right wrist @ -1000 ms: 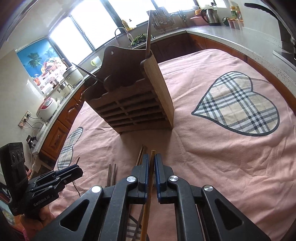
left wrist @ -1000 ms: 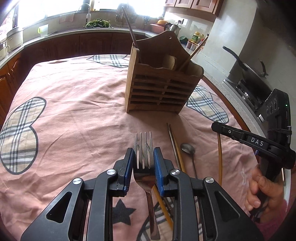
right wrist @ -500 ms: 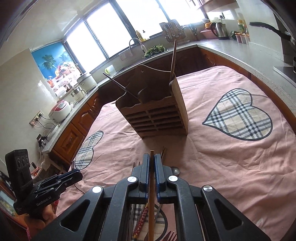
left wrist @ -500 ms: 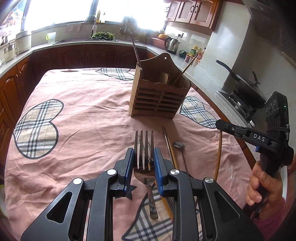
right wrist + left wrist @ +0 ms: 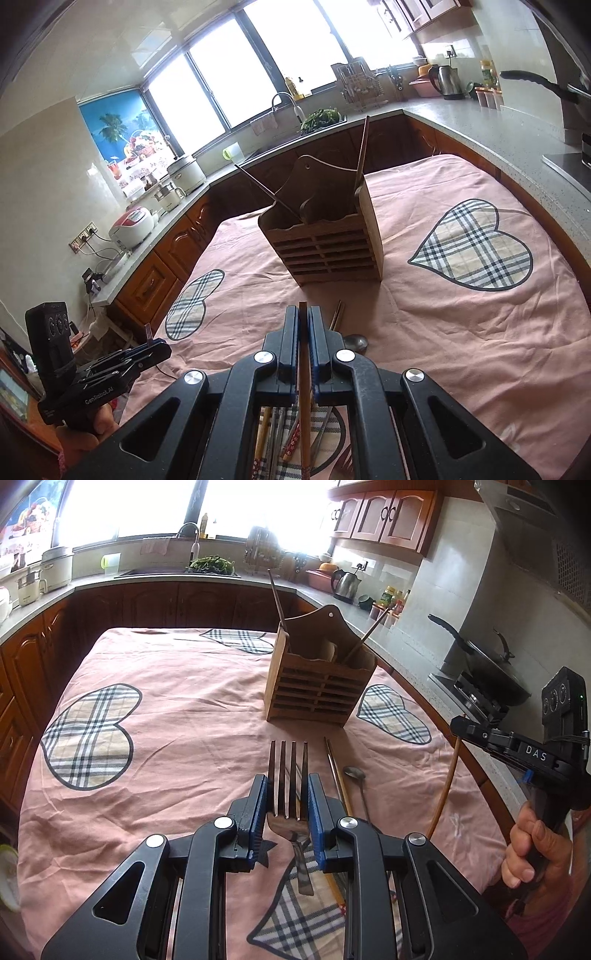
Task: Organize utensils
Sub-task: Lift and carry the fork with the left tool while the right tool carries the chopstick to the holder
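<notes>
A pink cloth with plaid heart patches covers the table, wrinkled toward its near edge. On it, at twelve o'clock from both cameras, stands a slatted wooden utensil holder, upright, with a dark chopstick leaning out toward eleven o'clock and a lighter one toward one o'clock.

The left gripper has its blue pads narrowly set and clamped on the neck of a steel fork, tines pointing at the holder, handle hanging clear above the cloth. The right gripper is nearly shut, pinching a single wooden chopstick that runs straight back between its jaws; from the left camera this gripper sits at three o'clock, a hand wrapped around its grip.

Loose utensils lie on the cloth between grippers and holder: a pair of chopsticks and a spoon, just beside each other, with more chopsticks bundled below the right gripper.

Around the table runs a grey countertop over dark wooden cabinets. A sink holding greens sits under bright windows, a kettle at one o'clock, rice cookers at nine o'clock.
</notes>
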`<state>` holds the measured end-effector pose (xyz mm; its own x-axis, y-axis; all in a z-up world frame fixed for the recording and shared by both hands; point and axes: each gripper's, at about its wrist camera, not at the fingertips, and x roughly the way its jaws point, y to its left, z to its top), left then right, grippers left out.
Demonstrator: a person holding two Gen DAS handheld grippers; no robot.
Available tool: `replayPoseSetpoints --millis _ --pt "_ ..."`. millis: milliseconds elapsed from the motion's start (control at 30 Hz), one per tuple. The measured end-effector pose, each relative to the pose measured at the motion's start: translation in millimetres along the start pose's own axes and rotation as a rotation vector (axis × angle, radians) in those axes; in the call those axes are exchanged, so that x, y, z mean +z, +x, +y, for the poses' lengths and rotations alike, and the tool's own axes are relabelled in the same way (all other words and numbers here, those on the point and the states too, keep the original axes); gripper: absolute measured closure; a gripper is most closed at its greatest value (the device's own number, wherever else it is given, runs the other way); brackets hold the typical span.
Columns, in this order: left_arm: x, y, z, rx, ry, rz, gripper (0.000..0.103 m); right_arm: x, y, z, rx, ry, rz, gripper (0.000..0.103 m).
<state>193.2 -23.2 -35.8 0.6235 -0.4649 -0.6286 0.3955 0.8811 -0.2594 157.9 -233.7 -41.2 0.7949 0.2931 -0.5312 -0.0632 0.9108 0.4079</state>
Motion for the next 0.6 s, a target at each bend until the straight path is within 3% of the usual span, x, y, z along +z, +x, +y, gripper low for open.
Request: replayPoseSetpoints --millis 600 --pt "33 -21 4 -0.007 -0.055 -0.138 0.083 22 -22 9 0.003 -0.021 -0.124 0.098"
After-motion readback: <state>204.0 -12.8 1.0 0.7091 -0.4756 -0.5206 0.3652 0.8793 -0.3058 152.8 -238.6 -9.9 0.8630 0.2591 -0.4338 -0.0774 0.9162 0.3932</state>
